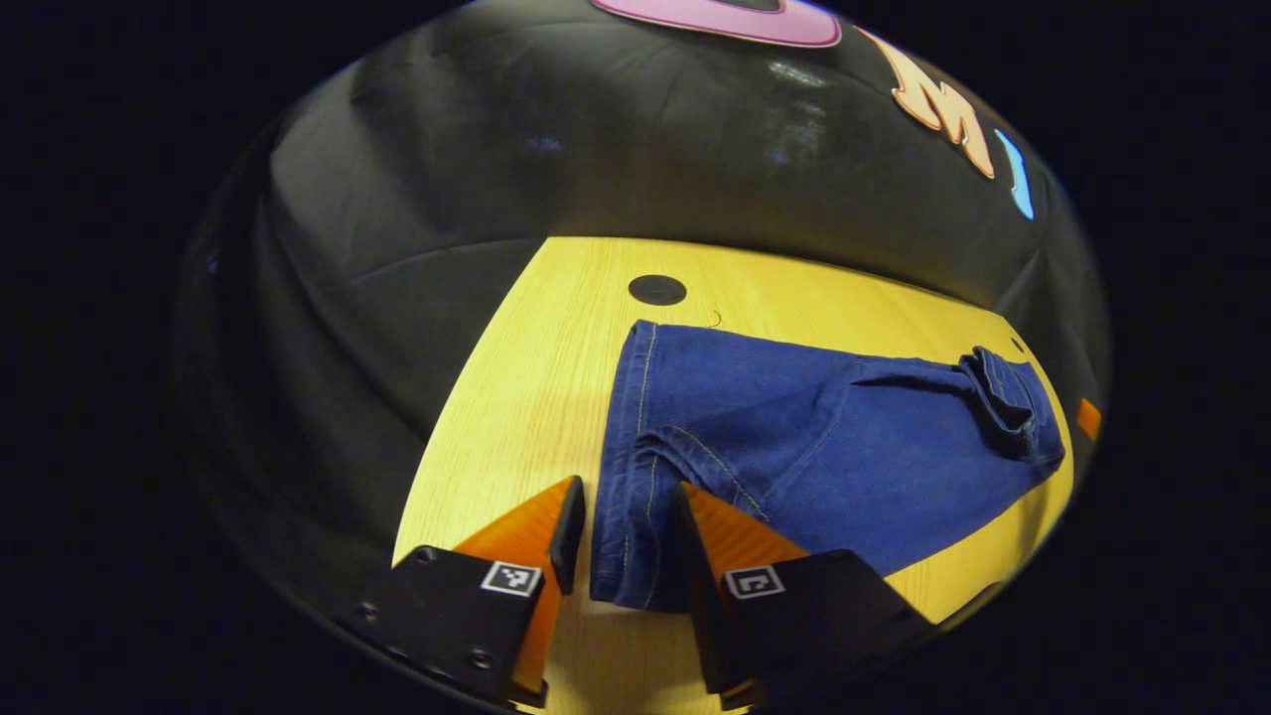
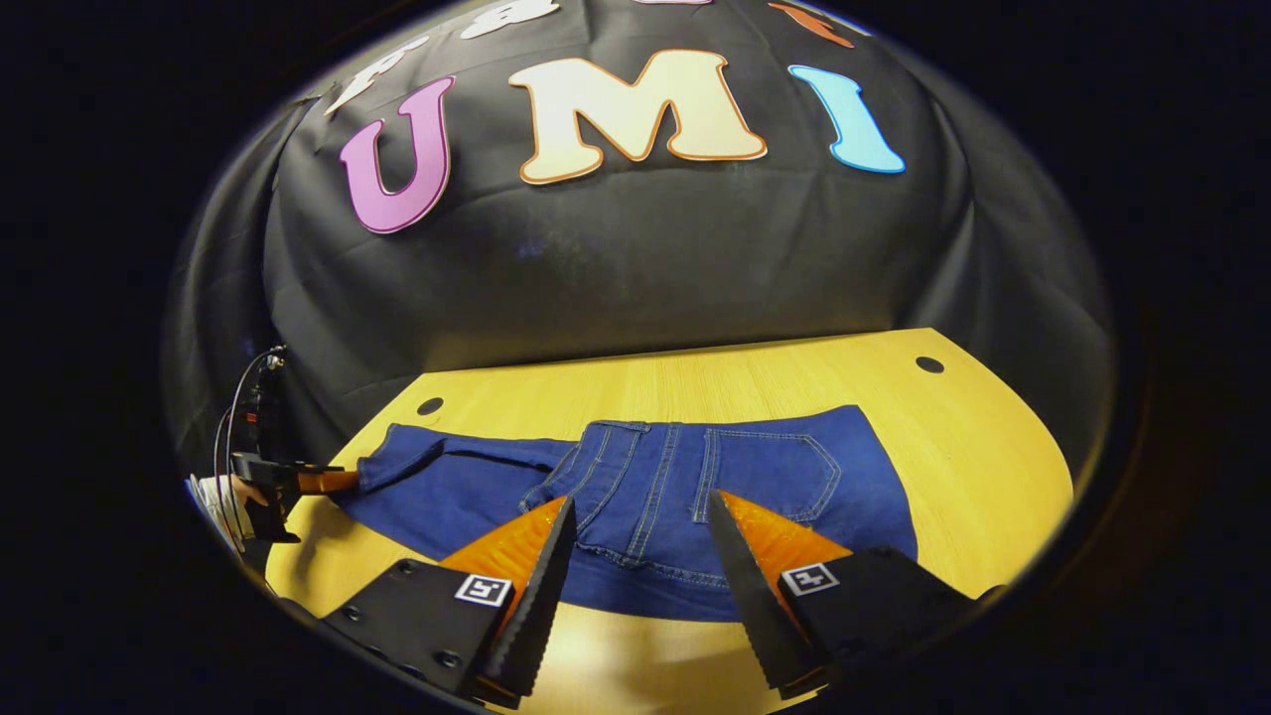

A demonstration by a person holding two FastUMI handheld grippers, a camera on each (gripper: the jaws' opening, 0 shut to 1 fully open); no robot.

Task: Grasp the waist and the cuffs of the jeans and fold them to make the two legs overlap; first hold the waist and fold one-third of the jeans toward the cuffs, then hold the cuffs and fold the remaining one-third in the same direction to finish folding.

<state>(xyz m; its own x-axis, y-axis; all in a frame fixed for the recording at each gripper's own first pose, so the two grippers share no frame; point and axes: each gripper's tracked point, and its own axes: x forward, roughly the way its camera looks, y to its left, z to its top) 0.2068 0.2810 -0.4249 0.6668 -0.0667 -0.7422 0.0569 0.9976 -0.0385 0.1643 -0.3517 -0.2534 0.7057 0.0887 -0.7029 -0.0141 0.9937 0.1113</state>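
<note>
— Where are the jeans (image 2: 685,497) now?

— Flat on the yellow wooden tabletop (image 2: 973,437), one leg laid over the other. From the right gripper view the waist end with its back pocket (image 2: 770,475) lies to the right, and the legs run off to the left.

— And the right gripper (image 2: 635,541)?

— Its orange fingers (image 2: 765,536) stand wide apart above the near edge of the denim, around the waistband seam. They hold nothing; whether the tips touch the cloth I cannot tell.

— The other one?

— In the left gripper view, the left gripper (image 1: 626,536) sits at the cuffs (image 1: 628,467). Its fingers (image 1: 730,531) are spread, one on each side of the hem's near corner, the right one over the denim, the left one over bare wood. They do not pinch it.

— Can you see that gripper from the other side?

— Yes, small at the far left of the right gripper view, a hand (image 2: 233,492) holding it just at the cuff end.

— Anything else on the wood?

— A round black cap (image 1: 657,290) set in the tabletop beyond the cuffs, near the booth's black cloth (image 1: 596,149).
</note>
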